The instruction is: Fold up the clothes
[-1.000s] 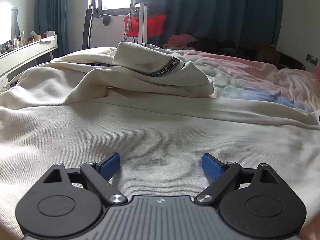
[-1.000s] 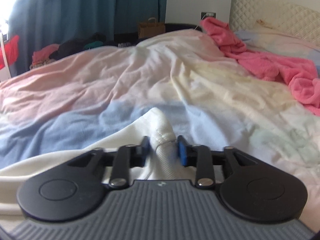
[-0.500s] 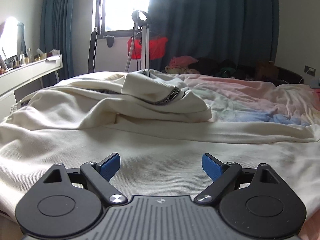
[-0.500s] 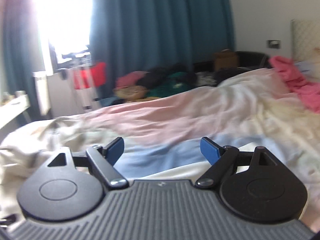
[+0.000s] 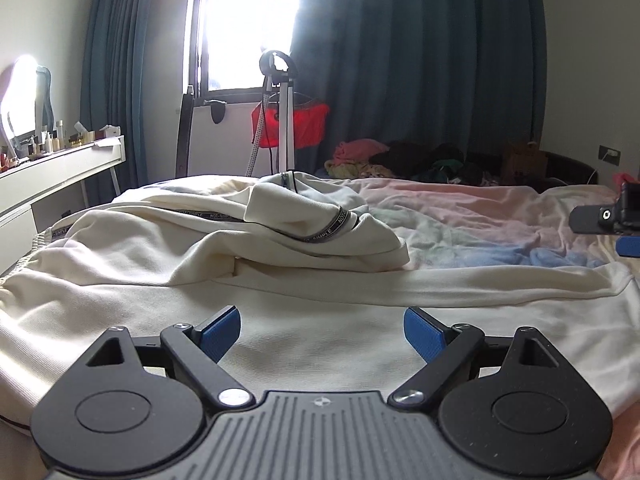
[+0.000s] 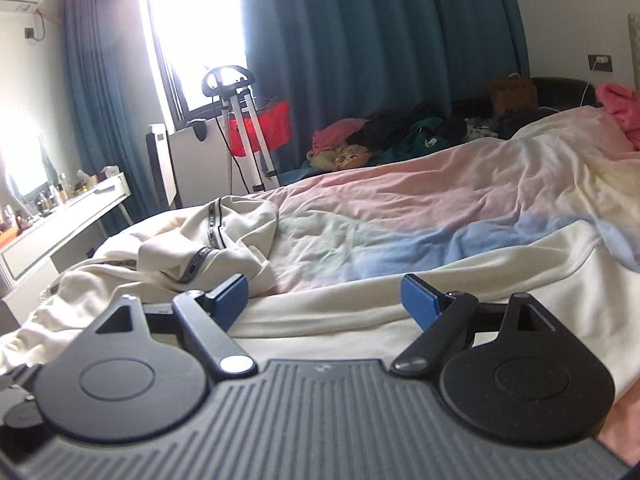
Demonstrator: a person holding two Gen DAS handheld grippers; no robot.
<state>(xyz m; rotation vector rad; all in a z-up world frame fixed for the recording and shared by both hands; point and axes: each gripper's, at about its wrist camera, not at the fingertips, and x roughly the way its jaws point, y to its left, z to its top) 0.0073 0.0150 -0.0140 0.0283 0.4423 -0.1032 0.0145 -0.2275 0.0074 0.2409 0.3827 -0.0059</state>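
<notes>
A cream sweatshirt (image 5: 304, 296) with a black lettered band lies spread on the bed, its far part bunched in a heap (image 5: 304, 228). A long fold of it runs across to the right (image 5: 480, 284). My left gripper (image 5: 322, 330) is open and empty just above the near flat cloth. My right gripper (image 6: 324, 298) is open and empty over the same sweatshirt (image 6: 360, 312); the bunched heap (image 6: 224, 240) lies to its left. The right gripper also shows at the right edge of the left wrist view (image 5: 616, 224).
The bed carries a pastel pink, blue and yellow sheet (image 6: 440, 208). A pink blanket (image 6: 624, 104) lies at the far right. A white desk (image 5: 60, 168) stands left. A metal stand (image 5: 286, 112) with a red bag and a clothes pile (image 6: 392, 136) are by the curtains.
My right gripper has let go of the sweatshirt's cuff, opened, and swung left and back. My left gripper stayed open and tilted up a little.
</notes>
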